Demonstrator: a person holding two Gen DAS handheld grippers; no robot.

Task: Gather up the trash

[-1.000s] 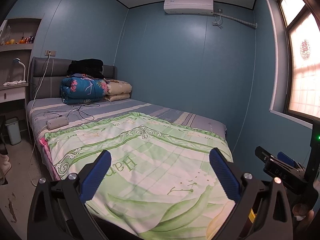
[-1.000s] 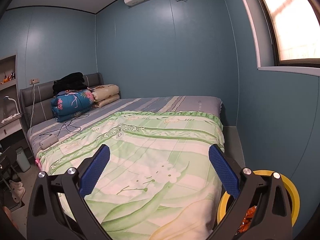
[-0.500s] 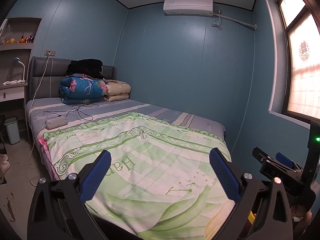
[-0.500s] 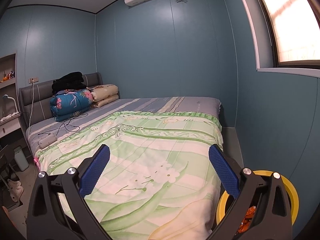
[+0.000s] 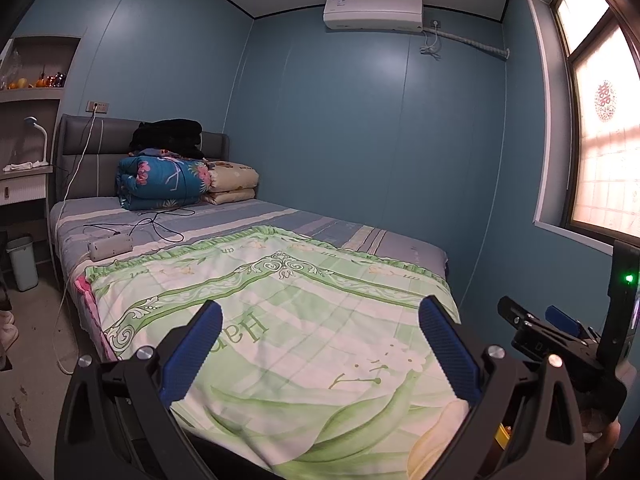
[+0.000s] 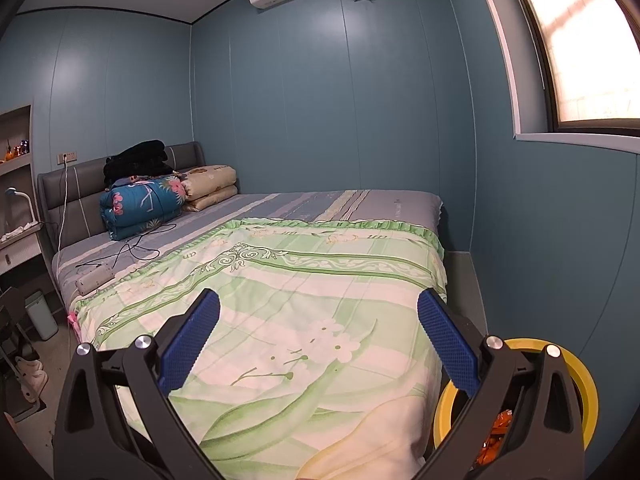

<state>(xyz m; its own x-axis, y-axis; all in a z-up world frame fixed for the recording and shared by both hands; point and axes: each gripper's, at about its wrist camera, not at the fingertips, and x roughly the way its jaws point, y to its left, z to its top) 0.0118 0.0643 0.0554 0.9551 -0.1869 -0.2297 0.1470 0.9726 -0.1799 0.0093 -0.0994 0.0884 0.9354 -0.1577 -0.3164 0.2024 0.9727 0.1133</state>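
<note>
My left gripper [image 5: 320, 344] is open and empty, held above the foot of a bed with a green flowered quilt [image 5: 280, 312]. My right gripper [image 6: 318, 340] is open and empty too, over the same quilt [image 6: 304, 300]. A yellow-rimmed bin [image 6: 582, 396] stands on the floor at the bed's right corner, below the right finger, with orange wrappers [image 6: 496, 436] inside. The right gripper's body also shows in the left wrist view [image 5: 560, 332], to the right of my left gripper. No loose trash shows on the quilt.
A white power strip [image 5: 110, 245] with black cables lies on the striped sheet. Folded quilts [image 5: 160, 182] and pillows are stacked at the headboard. A small white bin [image 5: 22, 262] stands on the floor at the left. A blue wall and window are on the right.
Both grippers have drifted slightly; the view has shifted a little back and to the left. Both stay open and empty.
</note>
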